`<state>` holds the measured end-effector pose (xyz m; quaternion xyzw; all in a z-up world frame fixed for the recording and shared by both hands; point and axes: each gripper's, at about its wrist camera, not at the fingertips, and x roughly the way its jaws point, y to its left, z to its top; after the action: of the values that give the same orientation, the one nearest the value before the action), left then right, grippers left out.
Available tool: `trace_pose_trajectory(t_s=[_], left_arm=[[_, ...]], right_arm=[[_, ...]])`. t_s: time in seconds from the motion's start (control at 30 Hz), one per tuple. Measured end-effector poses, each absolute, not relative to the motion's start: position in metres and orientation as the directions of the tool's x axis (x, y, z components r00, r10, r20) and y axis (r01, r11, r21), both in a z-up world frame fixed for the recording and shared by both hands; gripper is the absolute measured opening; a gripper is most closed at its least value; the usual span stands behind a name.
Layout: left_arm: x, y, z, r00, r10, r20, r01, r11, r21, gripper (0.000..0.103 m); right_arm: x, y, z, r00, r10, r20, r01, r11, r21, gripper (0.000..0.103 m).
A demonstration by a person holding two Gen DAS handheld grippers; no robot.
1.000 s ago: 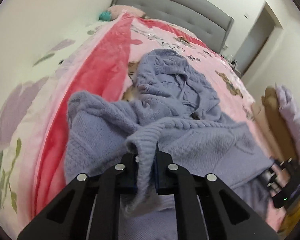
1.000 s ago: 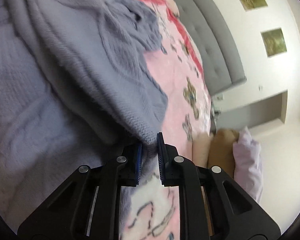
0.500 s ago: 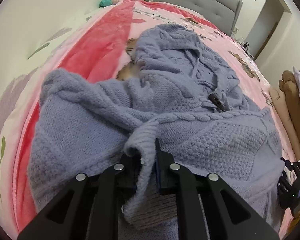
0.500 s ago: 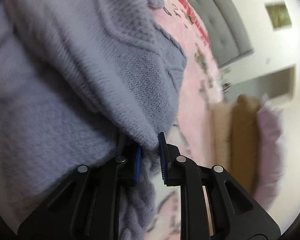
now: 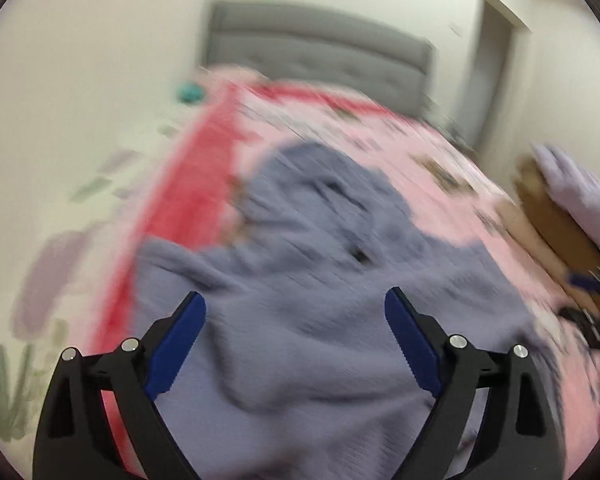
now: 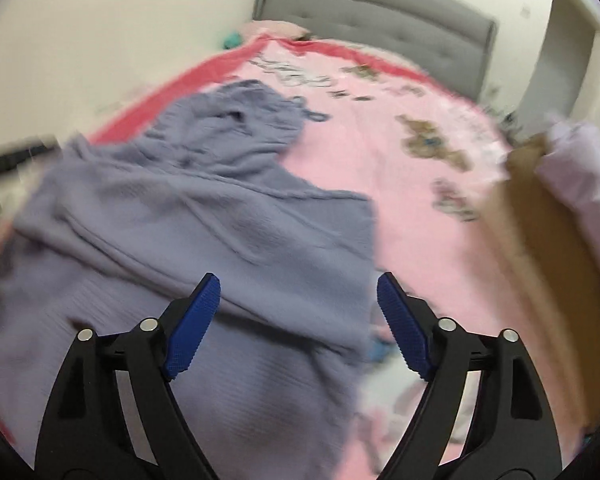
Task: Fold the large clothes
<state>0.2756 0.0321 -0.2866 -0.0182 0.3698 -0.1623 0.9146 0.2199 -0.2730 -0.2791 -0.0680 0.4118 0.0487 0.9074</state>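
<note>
A lavender knitted hooded cardigan (image 5: 300, 280) lies on the pink bedspread (image 5: 428, 184), its lower part laid over its upper part, hood toward the headboard. It also shows in the right wrist view (image 6: 188, 216). My left gripper (image 5: 296, 312) is wide open and empty above the cardigan's near half. My right gripper (image 6: 298, 296) is wide open and empty above the cardigan's right edge. Both views are motion-blurred.
A grey padded headboard (image 6: 380, 12) stands at the far end. Brown and lilac pillows (image 6: 548, 200) lie along the bed's right side. A wall (image 5: 80, 100) runs along the left. A doorway (image 5: 496, 68) is at the back right.
Both grippers have let go of the cardigan's edges, opened wide and pulled back and up. The cardigan now lies folded over on the bed.
</note>
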Motion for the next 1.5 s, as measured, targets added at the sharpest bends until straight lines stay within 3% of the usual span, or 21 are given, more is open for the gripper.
trace_pose_trajectory(t_s=[0.03, 0.1, 0.17, 0.27, 0.37, 0.57, 0.67, 0.77, 0.87, 0.93, 1.0, 1.03, 1.1, 1.2, 1.3, 1.4, 1.5], left_arm=[[0.276, 0.026, -0.294, 0.656, -0.312, -0.687, 0.296, 0.944, -0.146, 0.09], [0.28, 0.017, -0.312, 0.639, -0.272, -0.72, 0.259, 0.957, -0.131, 0.09], [0.284, 0.017, -0.328, 0.6, -0.249, -0.76, 0.218, 0.965, -0.144, 0.09], [0.288, 0.021, -0.356, 0.536, -0.203, -0.819, 0.178, 0.976, -0.126, 0.09], [0.279, 0.021, -0.365, 0.566, -0.195, -0.801, 0.234, 0.97, -0.071, 0.09], [0.28, 0.024, -0.367, 0.565, -0.195, -0.801, 0.254, 0.966, -0.056, 0.09], [0.281, 0.021, -0.362, 0.56, -0.176, -0.809, 0.243, 0.969, -0.043, 0.09], [0.279, 0.013, -0.35, 0.573, -0.15, -0.806, 0.236, 0.972, -0.013, 0.09], [0.272, 0.008, -0.317, 0.68, -0.158, -0.716, 0.242, 0.97, 0.015, 0.092], [0.271, 0.005, -0.299, 0.748, -0.173, -0.641, 0.239, 0.971, 0.017, 0.096], [0.287, -0.003, -0.297, 0.721, -0.233, -0.653, 0.282, 0.959, -0.031, 0.097], [0.297, -0.008, -0.303, 0.675, -0.251, -0.694, 0.299, 0.953, -0.055, 0.097], [0.321, -0.011, -0.325, 0.573, -0.251, -0.78, 0.28, 0.955, -0.1, 0.097], [0.34, 0.001, -0.352, 0.506, -0.239, -0.829, 0.193, 0.968, -0.161, 0.097], [0.338, 0.0, -0.369, 0.498, -0.204, -0.843, 0.207, 0.972, -0.114, 0.097], [0.333, -0.011, -0.376, 0.511, -0.144, -0.847, 0.239, 0.971, -0.021, 0.097], [0.334, -0.011, -0.372, 0.492, -0.125, -0.861, 0.225, 0.974, -0.012, 0.097]], right_arm=[[0.231, -0.273, -0.289, 0.635, 0.062, -0.77, -0.147, 0.988, -0.041, 0.052], [0.244, -0.277, -0.308, 0.581, 0.094, -0.809, -0.131, 0.991, 0.021, 0.038], [0.248, -0.277, -0.33, 0.536, 0.131, -0.834, -0.087, 0.991, 0.099, 0.038], [0.249, -0.278, -0.358, 0.494, 0.077, -0.866, -0.026, 0.997, 0.074, 0.038], [0.245, -0.281, -0.372, 0.493, 0.079, -0.866, -0.011, 0.996, 0.085, 0.039], [0.249, -0.269, -0.374, 0.456, -0.017, -0.89, -0.043, 0.998, -0.042, 0.043], [0.251, -0.264, -0.374, 0.436, -0.083, -0.896, -0.053, 0.992, -0.117, 0.055], [0.256, -0.272, -0.36, 0.428, -0.039, -0.903, -0.024, 0.998, -0.055, 0.055], [0.251, -0.282, -0.316, 0.602, 0.097, -0.793, -0.026, 0.995, 0.101, 0.057], [0.259, -0.284, -0.292, 0.693, 0.102, -0.714, -0.031, 0.993, 0.113, 0.072], [0.281, -0.285, -0.292, 0.681, 0.089, -0.727, -0.032, 0.995, 0.091, 0.067], [0.301, -0.286, -0.299, 0.656, 0.06, -0.753, -0.036, 0.998, 0.048, 0.06], [0.328, -0.292, -0.316, 0.603, 0.041, -0.797, -0.048, 0.999, 0.015, 0.057], [0.359, -0.309, -0.347, 0.494, 0.083, -0.865, -0.014, 0.996, 0.087, 0.051], [0.377, -0.324, -0.387, 0.353, 0.083, -0.932, 0.048, 0.993, 0.106, 0.039], [0.373, -0.325, -0.4, 0.355, 0.078, -0.932, 0.051, 0.993, 0.103, 0.04], [0.374, -0.315, -0.399, 0.343, 0.042, -0.938, 0.024, 0.998, 0.054, 0.042]])
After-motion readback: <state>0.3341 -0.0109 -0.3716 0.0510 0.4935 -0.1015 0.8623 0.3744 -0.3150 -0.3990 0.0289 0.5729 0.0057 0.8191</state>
